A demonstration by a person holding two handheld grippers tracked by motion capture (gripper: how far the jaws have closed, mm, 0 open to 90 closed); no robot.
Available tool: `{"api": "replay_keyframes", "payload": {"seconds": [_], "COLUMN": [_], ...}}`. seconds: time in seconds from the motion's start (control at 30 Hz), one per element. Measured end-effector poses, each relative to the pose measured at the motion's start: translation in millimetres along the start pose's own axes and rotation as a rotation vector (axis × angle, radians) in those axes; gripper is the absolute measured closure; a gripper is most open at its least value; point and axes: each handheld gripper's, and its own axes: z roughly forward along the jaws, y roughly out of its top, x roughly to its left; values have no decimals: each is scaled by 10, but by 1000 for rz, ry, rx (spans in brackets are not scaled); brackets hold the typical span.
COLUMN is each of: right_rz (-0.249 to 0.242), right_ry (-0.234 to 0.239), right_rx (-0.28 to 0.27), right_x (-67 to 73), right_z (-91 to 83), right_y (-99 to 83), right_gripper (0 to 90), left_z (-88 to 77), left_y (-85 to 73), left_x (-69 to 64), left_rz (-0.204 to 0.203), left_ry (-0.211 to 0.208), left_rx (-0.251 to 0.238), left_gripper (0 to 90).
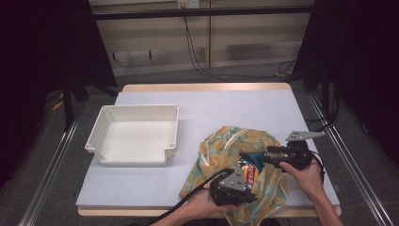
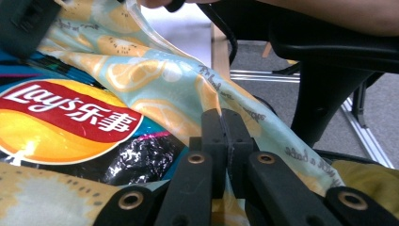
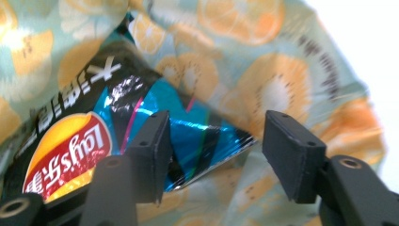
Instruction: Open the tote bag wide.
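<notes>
A cloth bag (image 1: pixel 221 146) printed with orange slices lies crumpled at the table's front right. Its mouth shows a Lay's chip bag (image 1: pixel 248 173) in blue, black and red. My left gripper (image 1: pixel 245 189) is at the bag's near edge. In the left gripper view its jaws (image 2: pixel 226 136) are shut on a fold of the cloth (image 2: pixel 188 89), with the chip bag (image 2: pixel 70 122) just to the left. My right gripper (image 1: pixel 248 158) reaches in from the right. It (image 3: pixel 219 153) stands open, and the chip bag's shiny blue corner (image 3: pixel 202 136) lies between its fingers without being pressed.
A white rectangular tray (image 1: pixel 136 107) stands empty on the left half of the pale table (image 1: pixel 226 101). The table's front edge runs just below my hands. Cables and a metal frame lie on the floor beyond the table.
</notes>
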Motion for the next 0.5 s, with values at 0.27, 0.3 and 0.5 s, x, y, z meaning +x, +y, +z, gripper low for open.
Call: {"api": "replay_keyframes", "payload": {"seconds": [0.27, 0.3, 0.5], "right_rz": [-32, -29, -44], "right_ry": [-113, -106, -106], "right_rx": [-5, 13, 110], "right_x": [-133, -176, -296], "right_z": [58, 117, 523], "right_y": [157, 168, 203], "right_gripper": [483, 453, 811], "left_z": [27, 35, 56], "left_y": [-4, -6, -18], "left_x": [-56, -66, -101], "left_rz": [31, 32, 49], "left_ry": [-21, -23, -77], "left_rx": [3, 5, 3], "left_gripper": [899, 899, 900]}}
